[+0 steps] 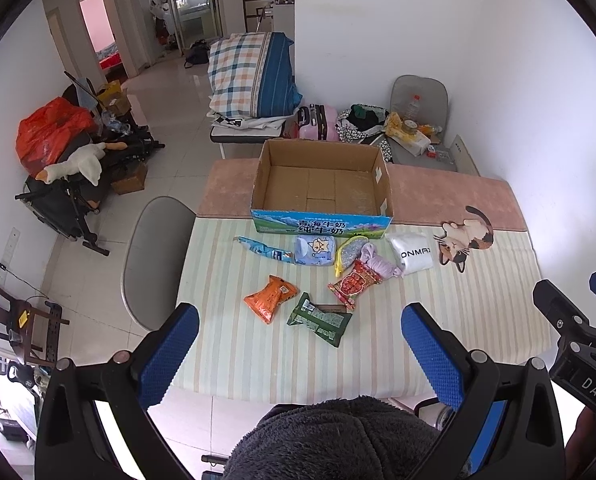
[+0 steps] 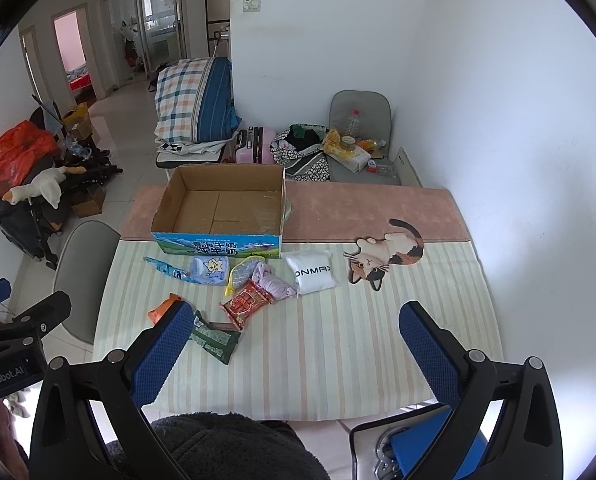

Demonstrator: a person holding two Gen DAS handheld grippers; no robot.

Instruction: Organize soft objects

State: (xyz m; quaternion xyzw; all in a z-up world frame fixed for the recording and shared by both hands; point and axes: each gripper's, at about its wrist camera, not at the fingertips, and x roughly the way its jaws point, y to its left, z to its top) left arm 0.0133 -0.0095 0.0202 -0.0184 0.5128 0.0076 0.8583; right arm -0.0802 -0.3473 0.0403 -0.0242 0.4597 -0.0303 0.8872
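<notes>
While both tools, left tool (image 1: 300, 350) and right tool (image 2: 296, 350), hang open and empty, soft packets (image 1: 272, 298) lie mid-surface before the empty box (image 1: 322, 184); pinch each packet's middle gently

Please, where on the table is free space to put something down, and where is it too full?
Free: the near strip of the table between both open grippers, the right side below the cat mat, and the pink runner right of the box. The box is empty too. Crowded: the packets just in front of the box, from the blue packet to the white pouch.
</notes>
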